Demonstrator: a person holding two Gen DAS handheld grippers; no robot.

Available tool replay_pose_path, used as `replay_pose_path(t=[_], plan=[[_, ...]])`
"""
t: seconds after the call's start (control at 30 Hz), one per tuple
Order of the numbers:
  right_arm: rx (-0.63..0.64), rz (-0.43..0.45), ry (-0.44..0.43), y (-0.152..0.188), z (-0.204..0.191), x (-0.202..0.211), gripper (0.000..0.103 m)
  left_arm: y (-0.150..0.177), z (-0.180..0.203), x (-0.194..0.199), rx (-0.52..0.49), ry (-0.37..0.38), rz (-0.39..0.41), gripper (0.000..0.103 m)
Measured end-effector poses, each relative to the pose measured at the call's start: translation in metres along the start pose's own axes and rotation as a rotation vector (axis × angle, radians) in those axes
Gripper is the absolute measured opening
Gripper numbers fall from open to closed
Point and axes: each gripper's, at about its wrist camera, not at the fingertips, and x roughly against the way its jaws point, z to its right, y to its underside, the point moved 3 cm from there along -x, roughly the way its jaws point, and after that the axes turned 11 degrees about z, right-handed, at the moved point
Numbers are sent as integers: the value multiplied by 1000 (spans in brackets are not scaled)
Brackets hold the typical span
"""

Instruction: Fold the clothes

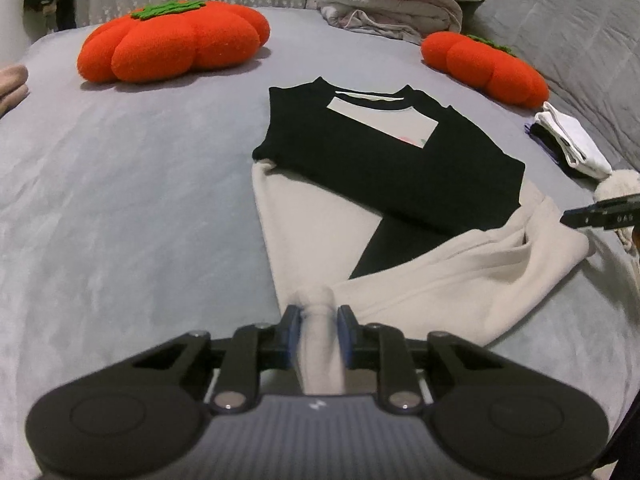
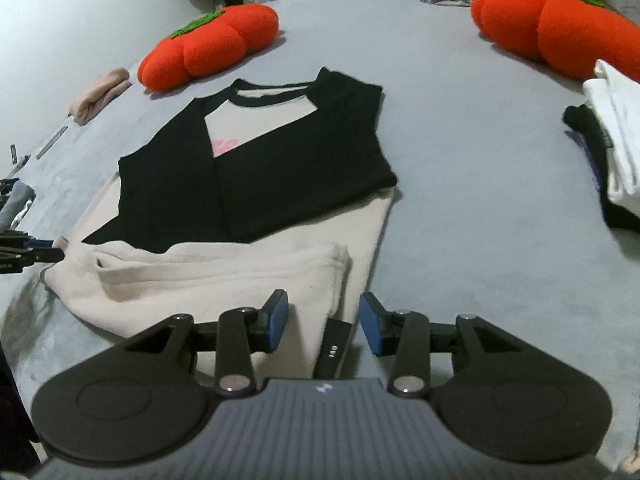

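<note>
Left wrist view: my left gripper (image 1: 318,330) pinches a bunched corner of the cream-and-black shirt (image 1: 384,168) lying on the grey bed (image 1: 120,200). My right gripper (image 2: 323,322) stands spread over the other hem corner, not pressing. The cloth is soft, light, floppy; corners grip best. Its underside is hidden.

The right gripper (image 2: 323,322) hangs over the near hem of a shirt (image 2: 256,168), its blue pads (image 2: 278,320) apart, with cream fabric and a black tag (image 2: 334,350) between them but not pinched. The shirt lies on a grey bed (image 2: 460,168), black sleeves folded across the cream body, the hem bunched in a ridge. At the left edge, the left gripper (image 2: 48,254) meets the hem's corner. Two orange cushions (image 2: 208,46) sit beyond, and a clothes pile (image 2: 612,140) lies at the right.
</note>
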Motion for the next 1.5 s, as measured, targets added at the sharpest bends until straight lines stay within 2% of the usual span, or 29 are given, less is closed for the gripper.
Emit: replay_pose_path(t=[0.07,0.23,0.27,0.37,0.57,0.77,0.9,1.17,1.23,1.5], plan=[[8,-4,5,1,-2,-2,44,0,-2,1,5,-3,9,21],[17,3,19,3,-2,-2,29,-1,-1,5,-5,-23,31,13],[23,4,25,3,-2,-2,24,-1,-1,6,-6,-26,37,12],[50,13,40,4,-3,-1,17,-3,2,8,-25,-33,60,9],[63,42,74,4,-6,4,11,-7,4,12,-40,-42,96,8],[97,61,101,4,-10,10,11,-10,2,16,-23,-37,123,8],[146,57,97,2,-15,3,22,-9,4,11,-33,-43,112,8],[209,44,88,1,-18,-17,22,-10,3,11,-24,-49,117,8],[216,63,96,0,-20,-14,8,-11,2,13,-18,-48,131,8],[222,168,144,-7,-23,10,6,-16,-3,21,8,-42,171,8]])
